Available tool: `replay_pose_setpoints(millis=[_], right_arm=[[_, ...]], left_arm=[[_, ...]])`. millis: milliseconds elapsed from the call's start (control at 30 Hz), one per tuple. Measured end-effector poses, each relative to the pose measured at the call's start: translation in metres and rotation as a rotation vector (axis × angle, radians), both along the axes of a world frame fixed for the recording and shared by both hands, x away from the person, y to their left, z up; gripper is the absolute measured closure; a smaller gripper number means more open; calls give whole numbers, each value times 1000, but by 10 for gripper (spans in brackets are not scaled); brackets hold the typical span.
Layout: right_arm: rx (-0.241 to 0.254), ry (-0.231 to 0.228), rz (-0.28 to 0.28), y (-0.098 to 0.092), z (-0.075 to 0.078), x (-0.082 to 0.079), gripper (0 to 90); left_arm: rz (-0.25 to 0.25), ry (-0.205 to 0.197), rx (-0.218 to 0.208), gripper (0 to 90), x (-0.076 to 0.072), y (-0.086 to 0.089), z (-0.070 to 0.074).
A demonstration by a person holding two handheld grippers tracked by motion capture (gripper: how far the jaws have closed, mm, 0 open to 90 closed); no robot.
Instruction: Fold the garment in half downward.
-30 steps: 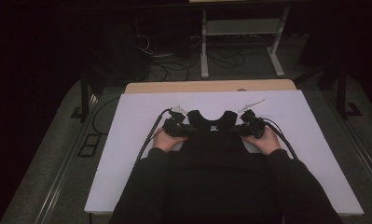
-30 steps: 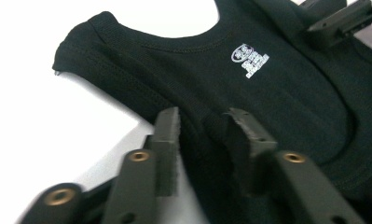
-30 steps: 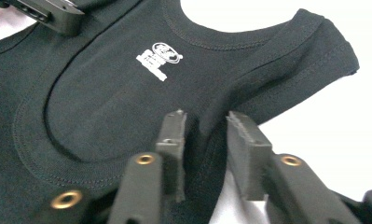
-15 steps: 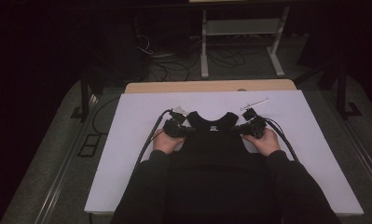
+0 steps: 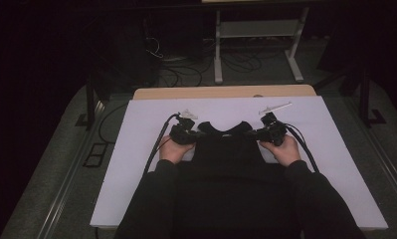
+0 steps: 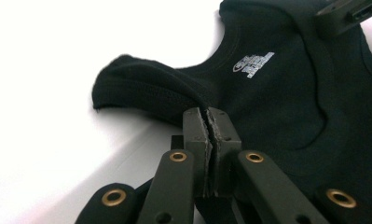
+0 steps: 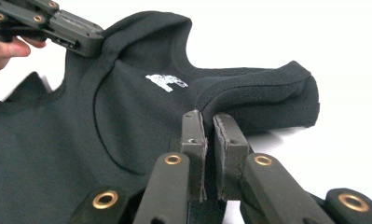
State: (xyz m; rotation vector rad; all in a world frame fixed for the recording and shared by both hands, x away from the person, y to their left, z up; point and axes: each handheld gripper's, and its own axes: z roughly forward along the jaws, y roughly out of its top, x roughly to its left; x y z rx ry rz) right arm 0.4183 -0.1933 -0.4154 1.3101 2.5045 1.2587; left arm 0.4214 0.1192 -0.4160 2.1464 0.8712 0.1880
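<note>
A black sleeveless top (image 5: 227,149) lies flat on the white table (image 5: 136,174), neck away from the person. My left gripper (image 5: 198,133) is shut on its left shoulder strap, and the left gripper view shows the pads pinching the strap's hem (image 6: 146,88) with the top (image 6: 277,93) spread beyond. My right gripper (image 5: 260,133) is shut on the other strap; in the right gripper view its jaws clamp the strap's edge (image 7: 263,93) beside the neck opening. A small white print (image 7: 167,82) sits inside the neck. Each gripper view also shows the other gripper, the right (image 6: 347,14) and the left (image 7: 76,39), on the far strap.
A thin white stick (image 5: 275,107) lies on the table beyond the right gripper. A wooden board (image 5: 226,92) runs along the far edge. Black cables (image 5: 156,149) trail from both grippers. Past the table stand a metal frame (image 5: 255,30) and loose floor cables.
Both hands have stayed at the top's shoulders. The left hand has risen slightly; the right has barely moved.
</note>
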Motion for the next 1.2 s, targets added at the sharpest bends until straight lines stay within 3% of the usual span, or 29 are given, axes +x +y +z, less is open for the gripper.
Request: replay_pose_setpoints(millis=[267, 433, 733, 833, 933, 1033, 1200], right_arm=[[20, -25, -7, 0, 15, -4, 822], [10, -49, -7, 0, 25, -10, 822], [18, -80, 15, -1, 42, -24, 822], [4, -90, 12, -2, 46, -28, 822], [-4, -83, 3, -2, 48, -33, 822], [7, -78, 7, -2, 49, -40, 823], [-5, -80, 25, 0, 49, -52, 822]], left_arm=[[12, -27, -33, 863, -5, 7, 16], [-6, -52, -24, 863, -12, 10, 29], [-6, -55, -43, 863, -21, 16, 42], [-19, -62, -8, 862, -25, 18, 46], [-16, -54, -14, 862, -31, 20, 47], [-33, -55, 14, 862, -36, 20, 46], [-49, -62, 22, 862, -47, 20, 48]])
